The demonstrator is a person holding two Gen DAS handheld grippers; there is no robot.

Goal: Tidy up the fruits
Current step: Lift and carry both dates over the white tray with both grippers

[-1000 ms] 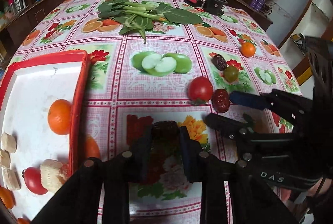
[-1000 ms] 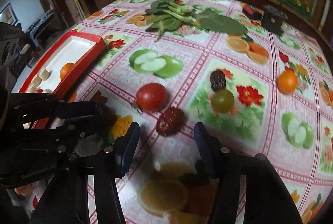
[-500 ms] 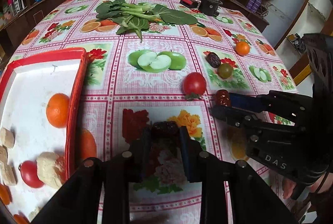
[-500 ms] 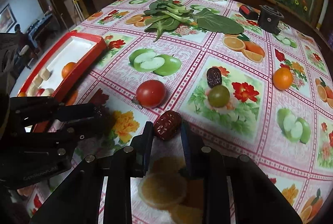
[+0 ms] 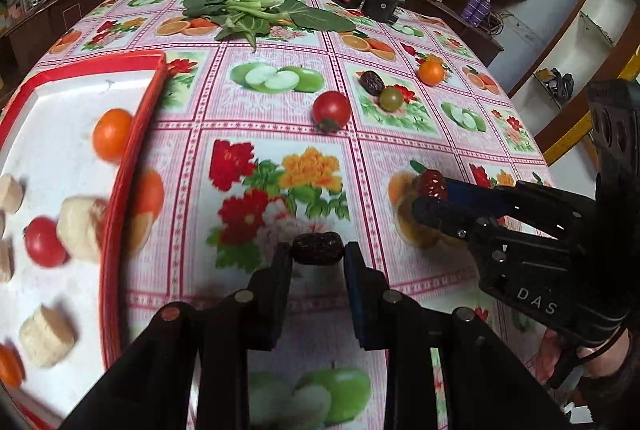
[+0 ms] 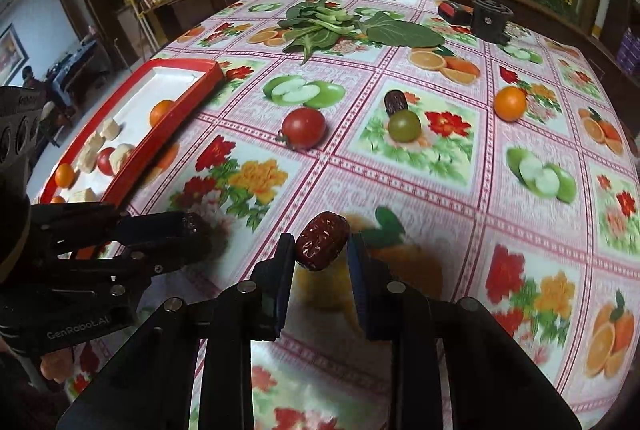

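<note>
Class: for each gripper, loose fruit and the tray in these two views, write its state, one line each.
left gripper: shut on dark date
right gripper: shut on red date
red tomato: loose on tablecloth
green tomato: touching third date
tray: holds fruit

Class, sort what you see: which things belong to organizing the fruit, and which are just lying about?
Job: red tray; dark date in left claw; red date in right claw; tomato; orange.
Lying about: leafy greens; black holder.
</note>
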